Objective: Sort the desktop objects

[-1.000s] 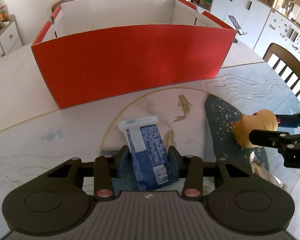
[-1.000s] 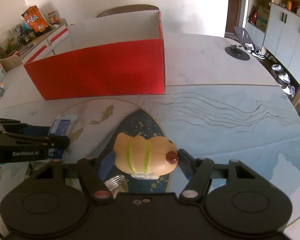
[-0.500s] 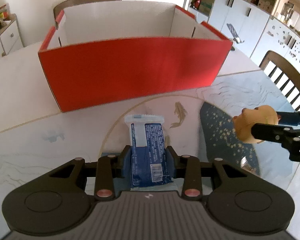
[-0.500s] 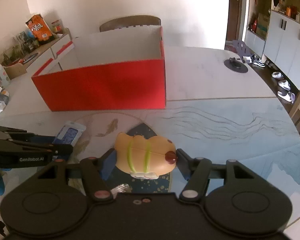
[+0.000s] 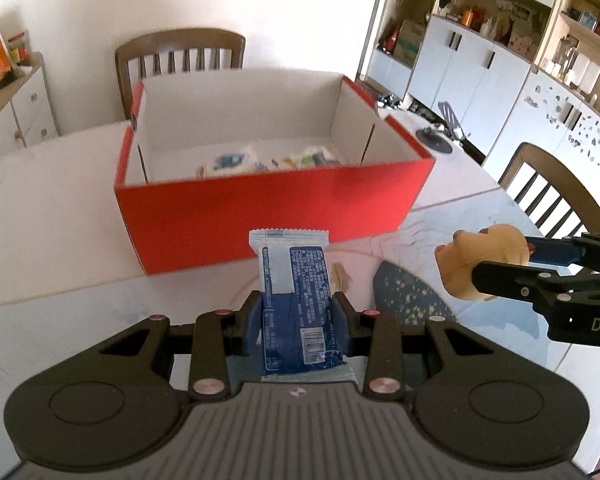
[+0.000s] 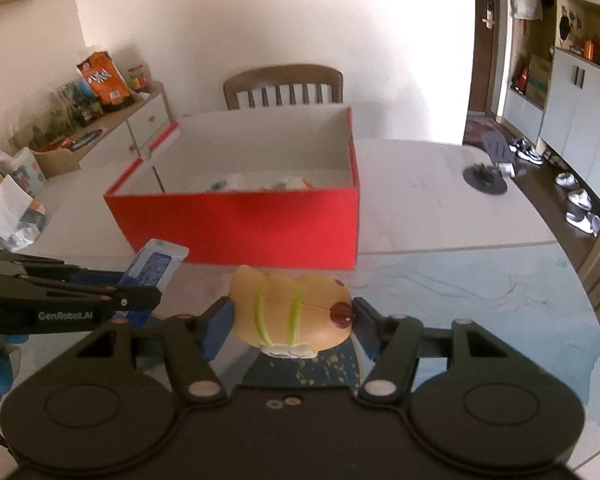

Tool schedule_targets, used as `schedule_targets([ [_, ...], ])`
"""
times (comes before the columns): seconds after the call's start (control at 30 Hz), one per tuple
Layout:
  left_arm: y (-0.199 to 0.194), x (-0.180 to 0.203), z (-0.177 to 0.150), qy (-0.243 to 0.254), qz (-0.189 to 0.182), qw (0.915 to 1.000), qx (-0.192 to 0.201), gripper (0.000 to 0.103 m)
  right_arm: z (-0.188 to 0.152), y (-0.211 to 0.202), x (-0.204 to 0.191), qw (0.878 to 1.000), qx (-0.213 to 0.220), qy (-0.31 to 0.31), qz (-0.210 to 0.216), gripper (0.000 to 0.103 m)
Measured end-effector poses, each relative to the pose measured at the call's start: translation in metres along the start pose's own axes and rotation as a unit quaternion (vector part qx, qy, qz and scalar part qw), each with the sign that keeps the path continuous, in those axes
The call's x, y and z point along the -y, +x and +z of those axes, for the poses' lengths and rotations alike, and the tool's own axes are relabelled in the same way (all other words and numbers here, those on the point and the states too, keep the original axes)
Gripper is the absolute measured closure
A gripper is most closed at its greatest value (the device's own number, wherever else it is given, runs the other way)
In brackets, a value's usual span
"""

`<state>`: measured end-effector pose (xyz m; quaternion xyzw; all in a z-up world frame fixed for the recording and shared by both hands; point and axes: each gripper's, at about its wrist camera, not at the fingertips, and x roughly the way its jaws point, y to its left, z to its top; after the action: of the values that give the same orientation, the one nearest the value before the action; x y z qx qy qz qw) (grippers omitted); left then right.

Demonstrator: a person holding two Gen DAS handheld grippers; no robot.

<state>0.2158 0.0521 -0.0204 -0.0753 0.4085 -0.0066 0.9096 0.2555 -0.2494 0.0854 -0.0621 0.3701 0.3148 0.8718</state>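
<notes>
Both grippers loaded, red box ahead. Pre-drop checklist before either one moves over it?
1. Left gripper clamped on blue packet: ok.
2. Right gripper clamped on yellow toy: ok.
3. Both items lifted off the table: ok.
4. Red box open on top: ok.
5. Free floor space in the box: cannot tell; some packets already lie at the far end, the near floor is hidden by the front wall.
6. Items above the rim yet: not ok, both are short of the front wall.

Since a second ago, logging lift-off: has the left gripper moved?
Yes. The left gripper, shut on the packet, rose: the red box interior now shows.
</notes>
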Motion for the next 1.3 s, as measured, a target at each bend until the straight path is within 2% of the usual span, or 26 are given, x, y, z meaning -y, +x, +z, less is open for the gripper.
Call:
schedule_targets([
  [0.63,-0.037,-0.007,0.058,0.012,0.028,0.9984,0.047,0.067,0.06,-0.013,-0.015,0.998,0.043,-0.037,0.028,0.04],
  [1.0,-0.023,-0.018,0.097,0.01,0.038,0.9983,0.043,0.067,0.097,0.001,-0.01,0.997,0.058,-0.041,0.036,0.04],
  [1.3,0.005,-0.025,0.115,0.014,0.043,0.9988,0.022,0.067,0.123,0.037,0.004,0.998,0.048,-0.021,0.035,0.04],
])
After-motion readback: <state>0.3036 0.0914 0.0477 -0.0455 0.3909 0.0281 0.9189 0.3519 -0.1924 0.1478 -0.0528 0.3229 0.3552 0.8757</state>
